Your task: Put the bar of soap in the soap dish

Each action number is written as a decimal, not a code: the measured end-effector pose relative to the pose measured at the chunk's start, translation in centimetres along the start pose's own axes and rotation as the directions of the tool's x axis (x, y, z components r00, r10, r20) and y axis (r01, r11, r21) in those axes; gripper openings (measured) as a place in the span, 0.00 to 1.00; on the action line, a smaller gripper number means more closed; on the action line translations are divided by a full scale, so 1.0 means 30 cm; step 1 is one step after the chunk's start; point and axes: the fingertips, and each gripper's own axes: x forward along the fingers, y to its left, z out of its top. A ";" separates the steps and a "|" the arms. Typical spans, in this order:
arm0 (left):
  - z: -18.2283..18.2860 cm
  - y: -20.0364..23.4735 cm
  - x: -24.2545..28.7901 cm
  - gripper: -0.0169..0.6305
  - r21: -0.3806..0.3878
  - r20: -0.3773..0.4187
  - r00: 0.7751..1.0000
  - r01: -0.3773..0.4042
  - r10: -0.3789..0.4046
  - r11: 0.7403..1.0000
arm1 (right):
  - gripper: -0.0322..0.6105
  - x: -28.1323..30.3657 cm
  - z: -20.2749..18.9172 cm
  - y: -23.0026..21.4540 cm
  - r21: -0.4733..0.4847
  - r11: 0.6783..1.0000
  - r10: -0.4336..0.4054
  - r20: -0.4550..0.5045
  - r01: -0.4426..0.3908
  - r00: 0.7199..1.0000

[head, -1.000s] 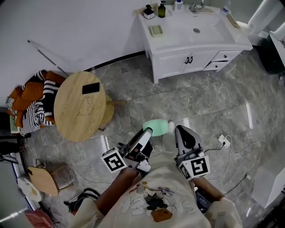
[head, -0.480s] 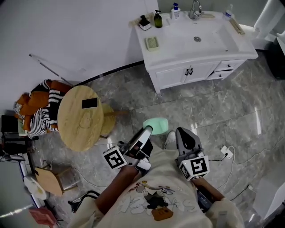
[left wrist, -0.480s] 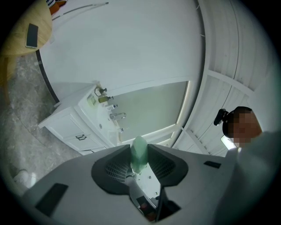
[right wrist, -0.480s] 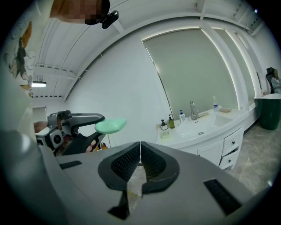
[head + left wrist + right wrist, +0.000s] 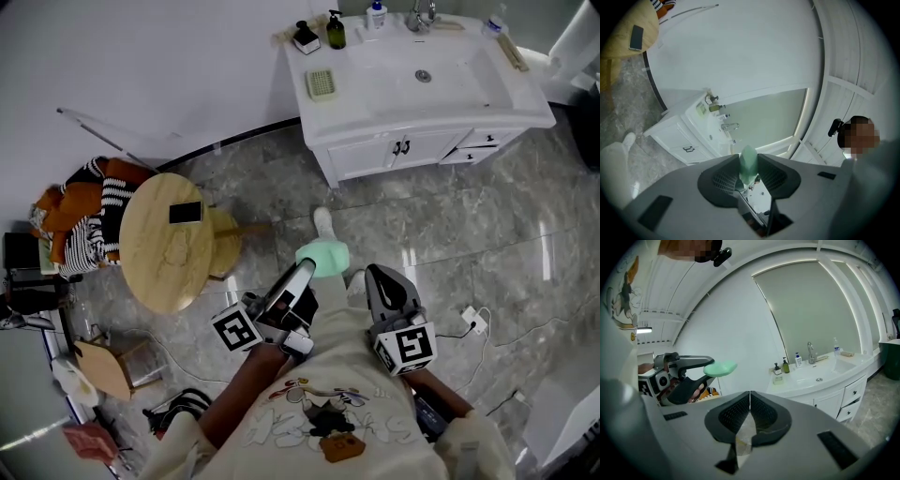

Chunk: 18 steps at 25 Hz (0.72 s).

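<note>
You're in a home bathroom: a white vanity (image 5: 412, 141) with a sink (image 5: 450, 61), tap (image 5: 422, 11), bottles (image 5: 336, 30) and soap dish (image 5: 322, 84) stands at the wall under a big mirror (image 5: 811, 305), on a grey marble floor (image 5: 469, 225). A round wooden desk (image 5: 169, 267) with a phone (image 5: 186, 212) and heaped clothes (image 5: 80, 220) look lived-in.

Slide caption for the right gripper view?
Left gripper holds the green soap bar; soap dish sits on the vanity; right gripper shut.
</note>
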 end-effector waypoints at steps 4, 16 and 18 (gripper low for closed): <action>0.052 0.010 0.088 0.23 -0.004 -0.010 0.999 0.032 -0.032 0.999 | 0.06 0.051 0.031 -0.075 0.013 0.999 -0.051 0.004 0.050 0.999; 0.287 0.085 0.379 0.23 -0.042 -0.041 0.997 0.066 -0.067 0.997 | 0.06 0.308 0.174 -0.236 -0.052 0.991 -0.125 0.010 0.125 0.992; 0.340 0.110 0.420 0.23 -0.046 -0.036 0.997 0.062 -0.063 0.997 | 0.06 0.371 0.194 -0.256 -0.074 0.990 -0.118 0.002 0.118 0.993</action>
